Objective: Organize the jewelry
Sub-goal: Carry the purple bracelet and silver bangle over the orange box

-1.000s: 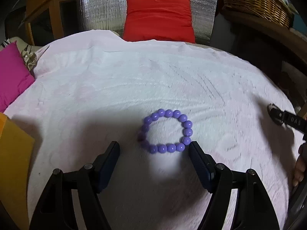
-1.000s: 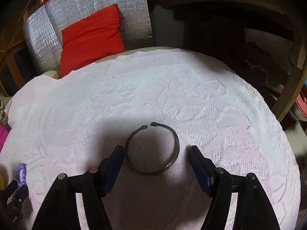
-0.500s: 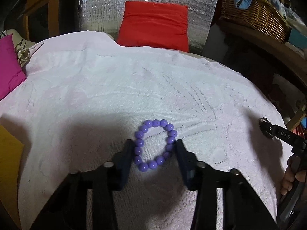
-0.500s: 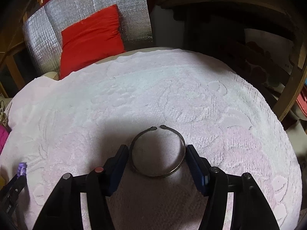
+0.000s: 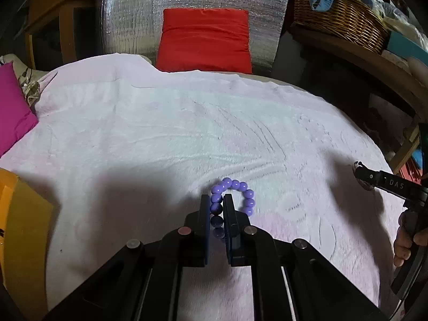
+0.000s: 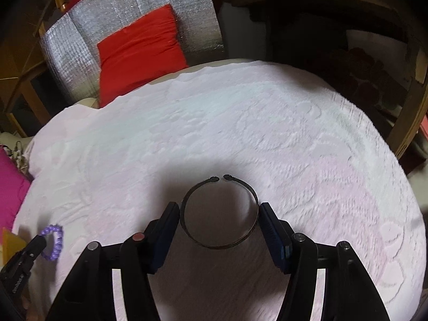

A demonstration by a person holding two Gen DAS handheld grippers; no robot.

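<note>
Nearby, left claw (image 5: 216,204) clamped on purple bracelet (image 5: 235,196), right claw (image 6: 219,212) apart around bangle (image 6: 219,211), red cushion (image 5: 204,40) beyond.

Dim light; dark fisheye corners; soft shadows

A second ago the left gripper (image 5: 216,200) stood wide open with the whole bead bracelet (image 5: 235,196) between its fingers (image 5: 204,214). Half a second ago they had narrowed onto both sides of the loop. Now they are pinched on the loop's left strand alone, the rest bulging out to the right. The right gripper (image 6: 218,211) has also narrowed: its fingers (image 6: 168,222), earlier well clear of the bangle (image 6: 187,227), now sit just beside or touching its sides.
</note>
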